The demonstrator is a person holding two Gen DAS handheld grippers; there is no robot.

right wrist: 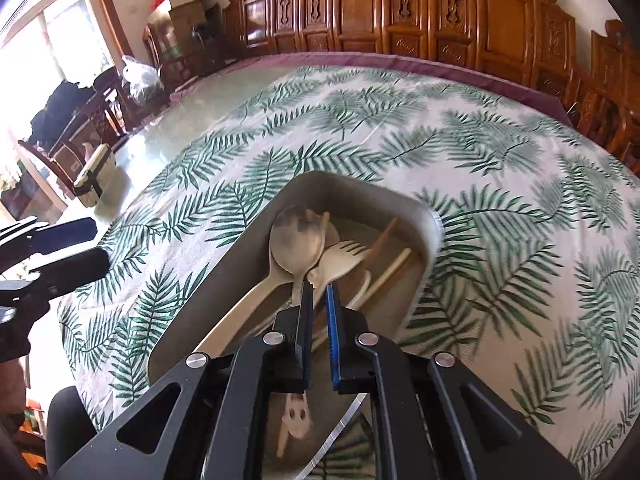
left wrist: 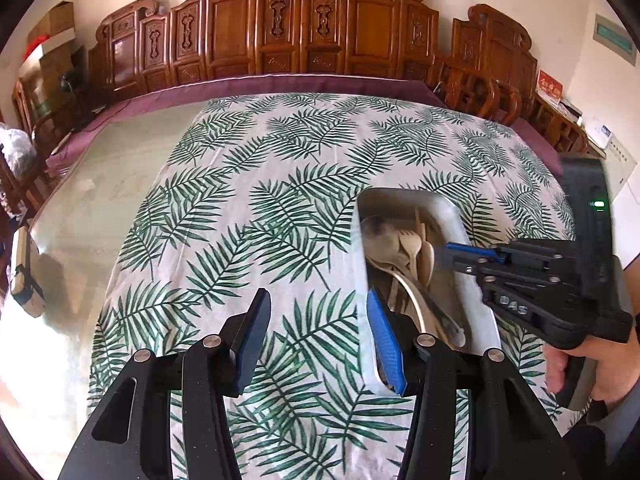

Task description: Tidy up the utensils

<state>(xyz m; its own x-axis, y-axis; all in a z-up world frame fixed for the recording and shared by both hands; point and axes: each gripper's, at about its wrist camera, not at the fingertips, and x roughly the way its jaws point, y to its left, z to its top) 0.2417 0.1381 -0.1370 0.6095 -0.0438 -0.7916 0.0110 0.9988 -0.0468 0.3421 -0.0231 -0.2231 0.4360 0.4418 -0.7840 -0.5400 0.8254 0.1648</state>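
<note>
Lying in a heap inside the tray point(right wrist: 424, 236) are the spoons and forks; a big spoon point(right wrist: 296, 240) sits on top, a pale fork point(right wrist: 340, 258) lies just beside it, and some sticks point(right wrist: 394, 268) rest along the far wall; the tray sits on a leafy cloth point(right wrist: 500, 160) on the table.

The right claw point(right wrist: 318, 286) hangs over the pile with its tips almost together; only a thin gap shows between them, and I think nothing is in it, though the fork's handle runs right under the tips, so a pinch on it is hard to rule out.

The left claw point(left wrist: 316, 312) is about half open and holds nothing; one finger point(left wrist: 384, 340) is at the near rim of the tray, the other is over the cloth.

The things are piled and crossed; if the right claw grabs one, it may drag others up too, or the smooth handle may slip out; the tray could slide on the cloth if the left claw does not hold it.
</note>
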